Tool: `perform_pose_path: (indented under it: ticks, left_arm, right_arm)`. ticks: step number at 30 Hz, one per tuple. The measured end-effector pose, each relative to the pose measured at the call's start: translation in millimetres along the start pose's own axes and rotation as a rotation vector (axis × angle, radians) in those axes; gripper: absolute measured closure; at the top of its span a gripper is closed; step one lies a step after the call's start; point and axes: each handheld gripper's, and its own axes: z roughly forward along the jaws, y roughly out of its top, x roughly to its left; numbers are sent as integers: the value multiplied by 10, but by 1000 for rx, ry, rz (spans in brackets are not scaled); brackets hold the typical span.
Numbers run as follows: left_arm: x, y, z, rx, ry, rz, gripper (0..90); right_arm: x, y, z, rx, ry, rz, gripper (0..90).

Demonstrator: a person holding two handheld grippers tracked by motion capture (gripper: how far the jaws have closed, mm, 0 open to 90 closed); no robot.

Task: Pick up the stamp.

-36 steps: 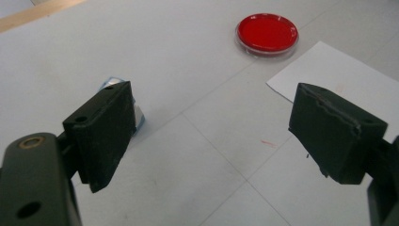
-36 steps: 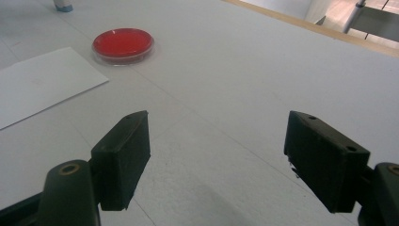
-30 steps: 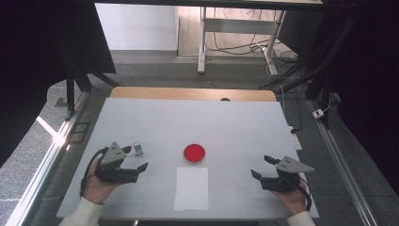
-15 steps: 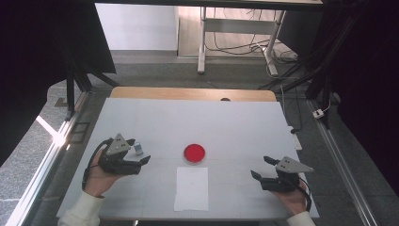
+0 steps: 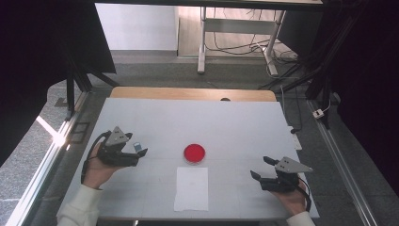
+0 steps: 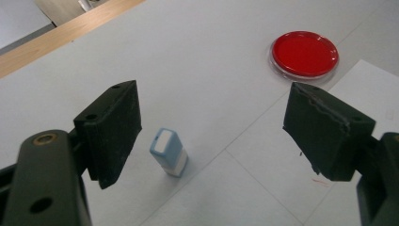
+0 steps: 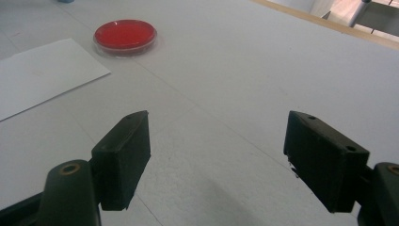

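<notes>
A small blue-and-white block (image 6: pixel 168 151) stands upright on the white table, between the jaws of my open left gripper (image 6: pixel 211 136) and nearer its left jaw, untouched. From above, that block (image 5: pixel 137 146) sits at the tip of the left gripper (image 5: pixel 139 151), at the table's left. A round red dish (image 5: pixel 194 152) lies at mid-table, also seen as the red dish (image 6: pixel 305 53) and the dish (image 7: pixel 124 35). A white paper sheet (image 5: pixel 192 188) lies just in front of it. My right gripper (image 5: pixel 261 168) rests open at the right front, holding nothing, jaws wide (image 7: pixel 219 155).
The white table (image 5: pixel 235 127) has a wooden strip (image 5: pixel 193 93) along its far edge. A desk frame and cables stand on the floor beyond. Dark curtains hang at both sides.
My left gripper has moved forward and to the right, bringing its open jaws around the small blue block. The right gripper has stayed in place.
</notes>
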Motion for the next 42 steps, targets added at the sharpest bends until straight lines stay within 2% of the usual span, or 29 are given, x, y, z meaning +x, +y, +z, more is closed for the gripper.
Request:
perform_pose_path:
  ticks: [6,12,14,20,22,24,31,35,42]
  left_arm:
    - [78,3,20,0,5,-4,209]
    - [145,40,39,15,-7,17,218]
    - [172,74,54,31,-1,23,219]
    - [249,161,85,21,30,47,224]
    - [269,145,92,15,23,56,237]
    - [307,111,118,29,11,63,243]
    - [416,11,196,62,3,44,262]
    - [421,-12,230,78,-22,57,286]
    - [414,-54,309,115,-29,69,299]
  right_arm:
    - [2,2,-5,2,-3,-2,229]
    - [-6,1,-21,0,-9,2,229]
    - [-9,-3,-17,0,-9,-2,229]
    - [-15,-7,-2,5,-5,-2,229]
    - [-12,-9,-4,6,-6,-2,230]
    - [-14,-10,-4,5,-5,-2,230]
    - [-13,-29,-16,14,-8,-4,230]
    - [-19,-35,-28,10,-11,-2,230]
    - [-17,-44,-28,16,-9,-2,230]
